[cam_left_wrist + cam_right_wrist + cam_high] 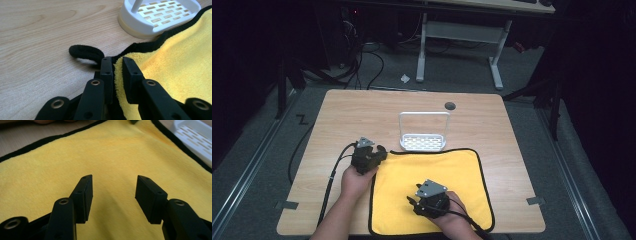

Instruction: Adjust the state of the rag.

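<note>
wooden table (362,115), left gripper (117,62) pinching cloth (432,172) corner

We see the left gripper (379,152) at the end of a forearm reaching in from below, its jaws drawn nearly together and pinching (tips pointing up and to the right). The right gripper (412,202) sits lower, jaws spread wide, aimed leftward, hand (452,212) behind it.
</note>
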Demonstrator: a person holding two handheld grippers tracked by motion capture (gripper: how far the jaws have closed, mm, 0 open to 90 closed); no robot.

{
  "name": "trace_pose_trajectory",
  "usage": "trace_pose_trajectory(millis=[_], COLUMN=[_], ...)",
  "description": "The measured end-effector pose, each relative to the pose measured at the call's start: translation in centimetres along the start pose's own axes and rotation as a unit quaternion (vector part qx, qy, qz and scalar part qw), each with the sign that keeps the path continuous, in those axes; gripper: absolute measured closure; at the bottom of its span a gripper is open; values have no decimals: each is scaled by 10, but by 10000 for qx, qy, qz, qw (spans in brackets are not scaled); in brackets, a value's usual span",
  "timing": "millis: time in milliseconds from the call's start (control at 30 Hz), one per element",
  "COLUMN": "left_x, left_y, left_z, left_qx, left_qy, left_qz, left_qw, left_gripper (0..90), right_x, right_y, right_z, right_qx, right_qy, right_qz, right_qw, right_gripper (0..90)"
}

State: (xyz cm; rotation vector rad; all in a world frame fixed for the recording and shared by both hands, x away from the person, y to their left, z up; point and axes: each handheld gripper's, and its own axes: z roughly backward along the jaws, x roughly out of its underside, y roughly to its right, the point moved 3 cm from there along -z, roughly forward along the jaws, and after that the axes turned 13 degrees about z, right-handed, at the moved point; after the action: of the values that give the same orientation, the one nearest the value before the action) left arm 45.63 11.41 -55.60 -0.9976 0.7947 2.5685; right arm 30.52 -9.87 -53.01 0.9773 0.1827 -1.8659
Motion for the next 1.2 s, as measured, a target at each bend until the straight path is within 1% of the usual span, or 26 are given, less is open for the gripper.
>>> trace_pose_trajectory(millis=[133,367,400,500,600,633,733,800,867,900,1033,1200], left_x=[0,0,0,0,0,0,0,0,0,0,0,0], left_y=[0,0,0,0,0,0,0,0,0,0,0,0], left_z=[0,0,0,0,0,0,0,0,0,0,0,0], left_qx=[-24,-8,-8,-31,-31,-30,-25,-19,-19,-20,-24,-43], left_qy=[-6,-4,-5,-3,-1,-2,0,9,13,8,7,4], left_qz=[-46,-17,-15,-41,-39,-35,-11,20,22,18,8,-5], left_qw=[10000,10000,10000,10000,10000,10000,10000,10000,10000,10000,10000,10000], left_gripper=[791,786,785,784,782,782,779,778,778,778,778,777], right_x=[-10,-29,-31,-37,-43,-44,-49,-51,-53,-55,-59,-60], right_y=[-14,-32,-34,-42,-50,-51,-58,-61,-63,-64,-69,-72], right_z=[-13,-34,-36,-42,-47,-48,-53,-58,-60,-61,-64,-67], right_qx=[-171,-454,-507,-608,-740,-783,-874,-921,-990,-1023,-1080,-1092], right_qy=[-32,11,30,23,43,74,60,67,43,74,68,85], right_qz=[100,202,191,276,249,300,303,275,185,157,148,151], right_qw=[9998,9988,9985,9978,9969,9965,9957,9953,9949,9946,9940,9939], right_gripper=[499,501,498,486,478,474,466,467,465,461,453,436])
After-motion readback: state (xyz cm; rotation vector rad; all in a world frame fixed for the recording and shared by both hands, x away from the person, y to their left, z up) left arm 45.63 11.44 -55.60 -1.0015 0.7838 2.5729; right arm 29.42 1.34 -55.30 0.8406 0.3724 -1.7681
